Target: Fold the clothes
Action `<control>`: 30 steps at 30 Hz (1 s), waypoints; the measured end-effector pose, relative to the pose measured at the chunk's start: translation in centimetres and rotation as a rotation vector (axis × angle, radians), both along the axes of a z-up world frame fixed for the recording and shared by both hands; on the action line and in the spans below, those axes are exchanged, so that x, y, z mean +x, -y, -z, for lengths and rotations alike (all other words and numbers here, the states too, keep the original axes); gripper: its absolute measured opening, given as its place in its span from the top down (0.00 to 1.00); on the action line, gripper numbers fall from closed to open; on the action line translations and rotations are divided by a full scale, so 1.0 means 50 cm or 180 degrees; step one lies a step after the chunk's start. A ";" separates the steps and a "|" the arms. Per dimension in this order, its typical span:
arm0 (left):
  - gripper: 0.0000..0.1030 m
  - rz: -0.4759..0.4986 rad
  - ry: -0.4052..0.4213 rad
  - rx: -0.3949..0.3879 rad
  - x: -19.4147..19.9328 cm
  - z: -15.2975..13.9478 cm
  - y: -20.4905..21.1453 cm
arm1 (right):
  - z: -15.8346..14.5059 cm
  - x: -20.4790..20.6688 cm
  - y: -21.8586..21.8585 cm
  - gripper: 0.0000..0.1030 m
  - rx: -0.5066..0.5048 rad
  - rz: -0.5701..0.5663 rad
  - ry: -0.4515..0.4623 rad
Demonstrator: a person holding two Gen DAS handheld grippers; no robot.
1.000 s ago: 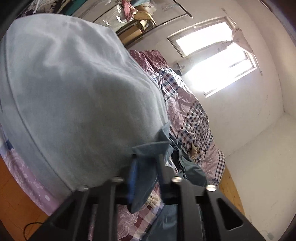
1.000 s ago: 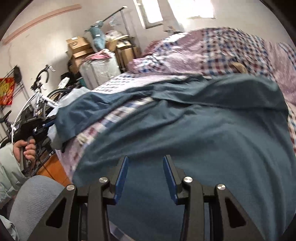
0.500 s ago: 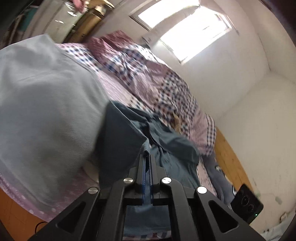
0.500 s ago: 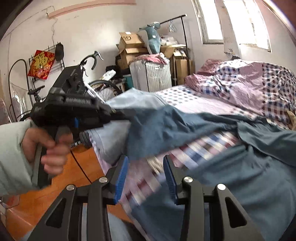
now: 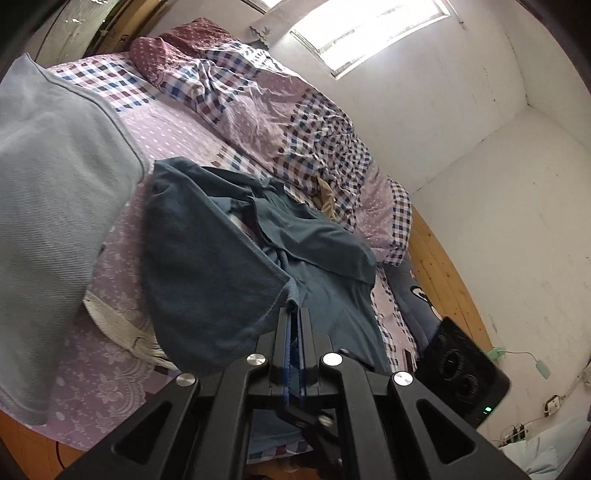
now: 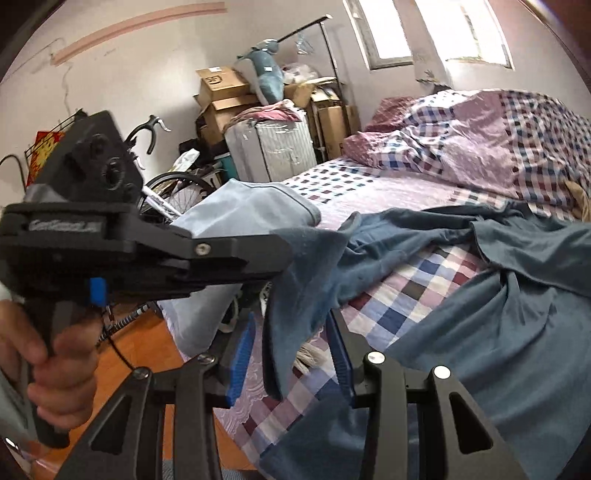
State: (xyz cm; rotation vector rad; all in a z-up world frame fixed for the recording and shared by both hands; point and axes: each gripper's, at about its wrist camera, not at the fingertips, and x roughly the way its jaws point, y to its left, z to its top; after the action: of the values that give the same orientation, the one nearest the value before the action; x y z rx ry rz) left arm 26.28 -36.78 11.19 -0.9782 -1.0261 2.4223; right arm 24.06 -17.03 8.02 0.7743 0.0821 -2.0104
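Sunlit window [image 5: 369, 29], white walls [image 5: 461, 155]

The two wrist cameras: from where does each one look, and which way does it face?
Left wrist: sits behind the left gripper, shut on the teal shirt's sleeve; faces along the bed toward the window.
Right wrist: sits behind the open right gripper; faces across the bed toward the cardboard boxes; shows the left hand.
Shared: teal shirt, pale blue garment, checked quilt.
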 end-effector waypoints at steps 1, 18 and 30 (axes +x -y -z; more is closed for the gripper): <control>0.99 0.0008 0.0000 0.0013 -0.001 0.000 -0.002 | 0.000 -0.004 0.001 0.59 -0.0015 0.0013 0.0020; 0.45 -0.0809 -0.0392 0.0777 -0.011 -0.002 0.018 | -0.158 -0.196 -0.016 1.00 -0.0001 0.0278 -0.0077; 0.38 -0.0952 -0.0215 0.0546 -0.108 0.066 -0.023 | -0.485 -0.375 0.047 1.00 -0.0042 0.0347 -0.0561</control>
State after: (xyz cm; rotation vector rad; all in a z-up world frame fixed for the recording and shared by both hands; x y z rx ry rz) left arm 20.90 -35.63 7.90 -0.7241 -1.4159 2.5245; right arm 5.31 -19.37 32.28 0.6029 0.1309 -2.1780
